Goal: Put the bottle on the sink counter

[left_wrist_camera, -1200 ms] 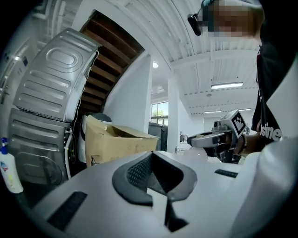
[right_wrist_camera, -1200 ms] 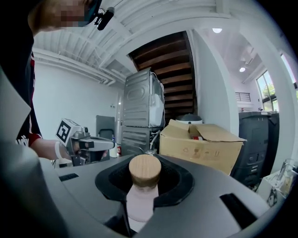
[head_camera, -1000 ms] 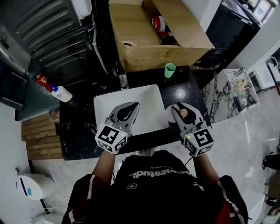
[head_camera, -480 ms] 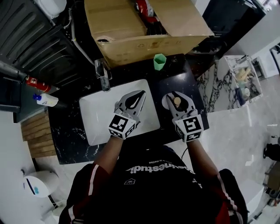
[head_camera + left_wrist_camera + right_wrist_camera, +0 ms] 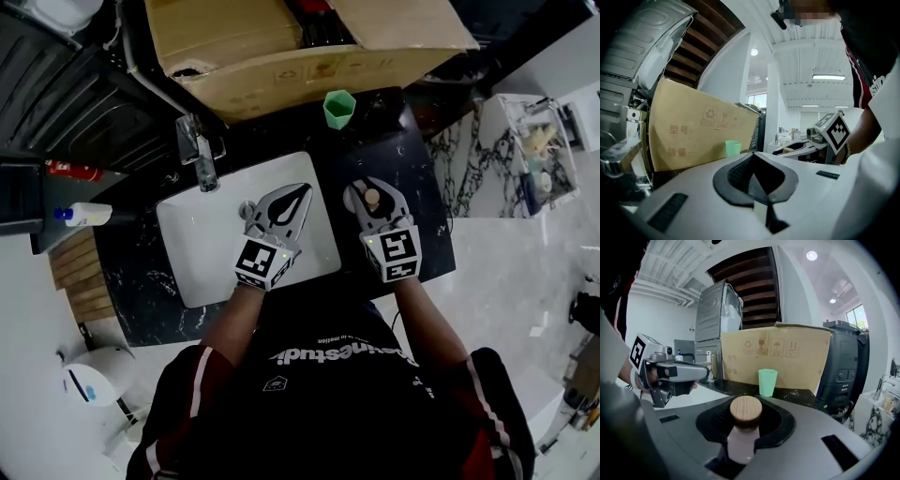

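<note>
Since the bottle (image 5: pixel 740 441) needs to land upright, the right gripper (image 5: pixel 372 190) is clamping it just under its wooden cap, above the dark counter (image 5: pixel 417 202). Left gripper (image 5: pixel 300 190) is hanging pinched shut and empty over the sink (image 5: pixel 197 253), with the green cup (image 5: pixel 339 108) further back.

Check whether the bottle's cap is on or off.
On: the wooden cap sits atop the pale bottle held by the right gripper.

One wood-capped bottle (image 5: pixel 742 441), one green cup (image 5: pixel 338 108), one cardboard box (image 5: pixel 281 58)
</note>
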A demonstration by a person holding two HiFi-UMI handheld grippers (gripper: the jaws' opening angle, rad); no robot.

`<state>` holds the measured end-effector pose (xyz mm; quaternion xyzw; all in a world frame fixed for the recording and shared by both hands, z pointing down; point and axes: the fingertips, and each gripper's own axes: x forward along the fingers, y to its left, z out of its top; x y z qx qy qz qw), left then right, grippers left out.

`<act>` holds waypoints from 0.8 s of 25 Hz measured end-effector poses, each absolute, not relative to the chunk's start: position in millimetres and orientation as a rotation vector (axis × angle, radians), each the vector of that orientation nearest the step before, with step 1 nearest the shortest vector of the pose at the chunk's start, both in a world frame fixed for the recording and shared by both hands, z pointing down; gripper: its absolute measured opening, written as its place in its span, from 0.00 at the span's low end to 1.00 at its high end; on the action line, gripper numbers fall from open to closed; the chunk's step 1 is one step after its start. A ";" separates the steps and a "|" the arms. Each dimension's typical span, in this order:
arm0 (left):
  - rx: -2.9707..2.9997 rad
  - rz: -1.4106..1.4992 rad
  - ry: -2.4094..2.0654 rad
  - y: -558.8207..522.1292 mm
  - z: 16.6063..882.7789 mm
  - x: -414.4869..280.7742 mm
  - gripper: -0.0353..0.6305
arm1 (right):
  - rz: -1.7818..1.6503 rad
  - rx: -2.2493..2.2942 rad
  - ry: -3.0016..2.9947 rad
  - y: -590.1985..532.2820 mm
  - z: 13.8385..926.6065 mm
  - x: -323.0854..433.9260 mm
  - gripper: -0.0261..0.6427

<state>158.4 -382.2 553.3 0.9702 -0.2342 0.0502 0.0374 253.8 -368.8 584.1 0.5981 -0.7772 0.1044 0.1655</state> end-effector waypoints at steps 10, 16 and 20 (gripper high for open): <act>2.939 0.160 -0.725 -390.0 559.0 148.7 0.07 | 0.271 1.675 -2.209 -379.2 591.1 248.6 0.24; 2.930 0.102 -0.796 -392.0 537.0 120.3 0.07 | 0.246 1.687 -2.205 -376.6 569.1 249.2 0.26; 2.941 0.036 -0.860 -389.9 509.4 88.5 0.07 | 0.163 1.731 -2.193 -369.3 534.0 245.6 0.27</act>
